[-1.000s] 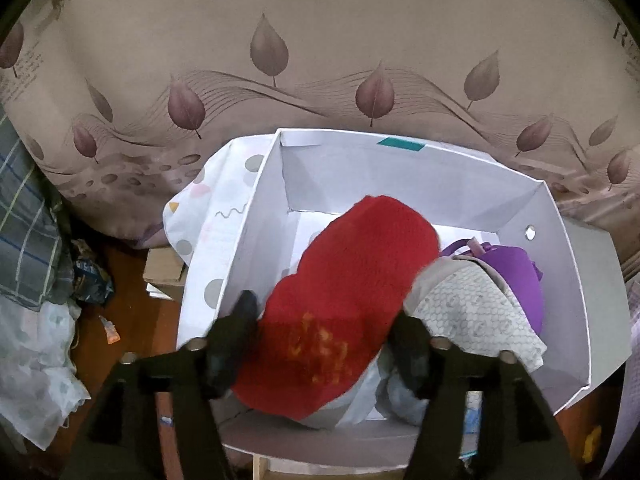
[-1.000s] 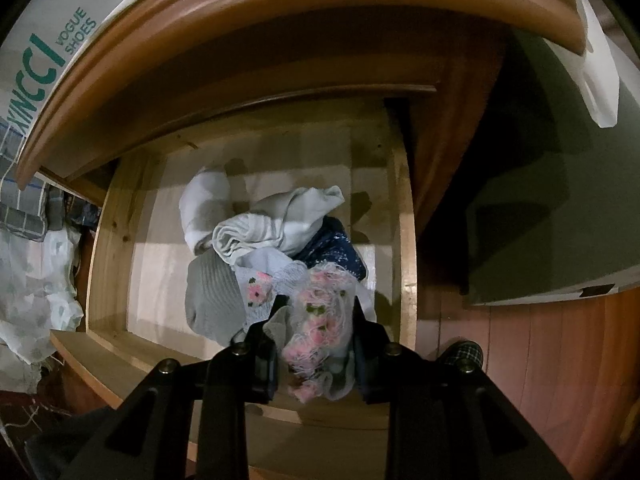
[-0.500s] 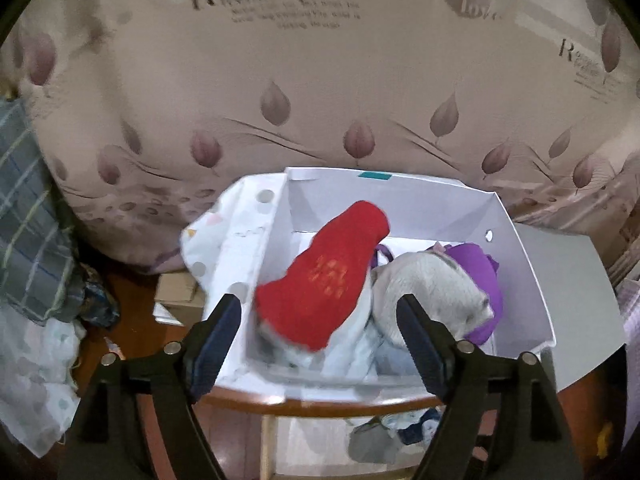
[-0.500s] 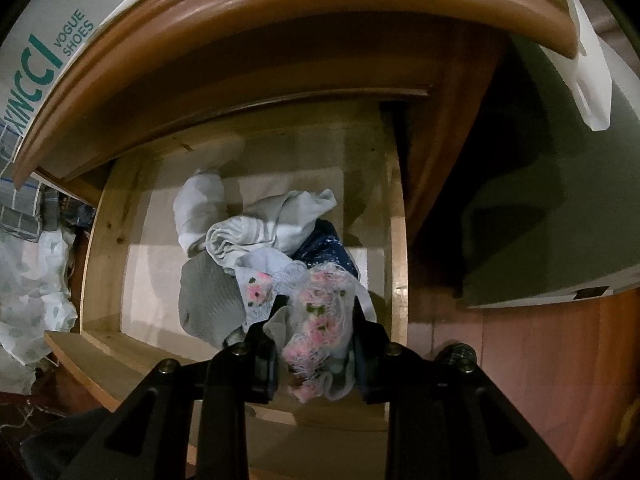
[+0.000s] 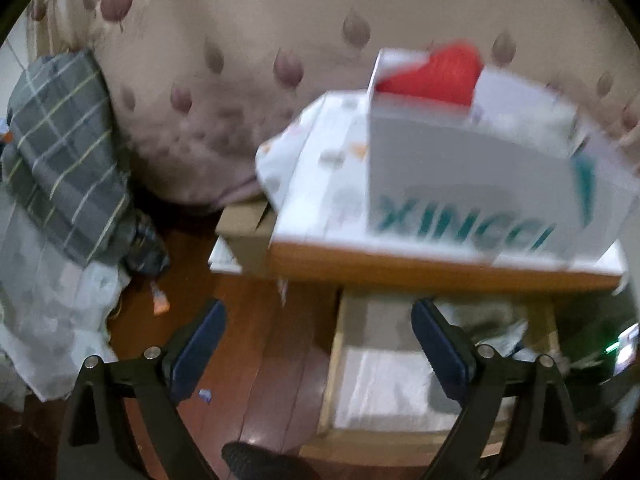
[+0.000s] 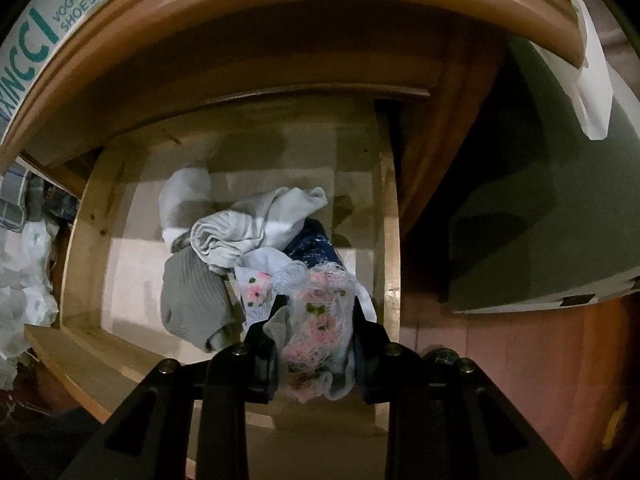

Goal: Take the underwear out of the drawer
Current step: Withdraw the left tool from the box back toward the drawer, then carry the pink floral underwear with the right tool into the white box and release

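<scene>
Left claw (image 5: 318,340) now off the red garment (image 5: 430,76), opening, empty; right claw (image 6: 316,330) clenched on floral underwear (image 6: 320,320).

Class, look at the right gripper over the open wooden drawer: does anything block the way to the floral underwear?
No. The right gripper already pinches the pink-flowered lace underwear above the wooden drawer; nothing visible lies over it.

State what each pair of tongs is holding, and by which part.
The right tongs are shut on the pink floral underwear, pinching a bunched fold over the drawer. The left tongs are opening, with nothing between them.
</scene>
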Demonstrator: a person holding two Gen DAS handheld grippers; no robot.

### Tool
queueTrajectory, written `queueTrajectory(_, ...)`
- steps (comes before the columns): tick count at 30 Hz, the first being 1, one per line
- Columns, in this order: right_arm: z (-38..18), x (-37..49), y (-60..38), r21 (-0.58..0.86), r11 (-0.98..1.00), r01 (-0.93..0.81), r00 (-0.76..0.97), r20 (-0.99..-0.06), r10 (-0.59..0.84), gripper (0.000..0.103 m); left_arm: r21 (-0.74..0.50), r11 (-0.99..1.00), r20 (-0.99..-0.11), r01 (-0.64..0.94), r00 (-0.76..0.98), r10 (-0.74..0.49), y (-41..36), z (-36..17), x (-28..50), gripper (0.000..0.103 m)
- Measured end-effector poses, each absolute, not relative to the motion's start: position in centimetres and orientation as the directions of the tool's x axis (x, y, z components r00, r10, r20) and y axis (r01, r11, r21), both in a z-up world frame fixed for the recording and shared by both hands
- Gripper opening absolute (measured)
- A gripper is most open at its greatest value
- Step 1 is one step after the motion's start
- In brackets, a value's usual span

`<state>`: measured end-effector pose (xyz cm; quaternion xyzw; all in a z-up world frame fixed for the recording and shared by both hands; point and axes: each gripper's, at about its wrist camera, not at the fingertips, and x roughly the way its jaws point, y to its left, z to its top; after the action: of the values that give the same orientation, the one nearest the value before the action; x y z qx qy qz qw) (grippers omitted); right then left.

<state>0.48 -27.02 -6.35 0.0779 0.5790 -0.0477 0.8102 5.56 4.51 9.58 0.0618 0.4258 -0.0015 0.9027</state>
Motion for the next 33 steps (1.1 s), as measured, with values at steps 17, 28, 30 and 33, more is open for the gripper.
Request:
queueTrajectory(17,-7.1,0.6,-25.7,0.007,0.986,0.169,0.33,-0.943,-0.05,0.028,0.083,0.986,-0.836,-0.144,0.528,0.148,8.4,0.1,6.5,0.093)
queueTrajectory(28,-6.8,0.2,-25.2,0.002,0.986,0.169,0.36,-0.931,-0.06,0.028,0.097,0.958,-0.84,-0.271,0.493,0.224,10.9,0.0,6.9,0.093)
queueTrajectory(30,-6.9,0.0,-25.0,-0.021,0.986,0.164,0.369,-0.926,-0.081,0.028,0.116,0.955,-0.841,-0.272,0.484,0.241,11.0,-0.1,7.0,0.093)
queueTrajectory(33,-7.2,-0.2,-24.8,-0.021,0.986,0.166,0.368,-0.926,-0.082,0.028,0.129,0.95,-0.842,-0.283,0.475,0.256,11.2,-0.2,7.1,0.093)
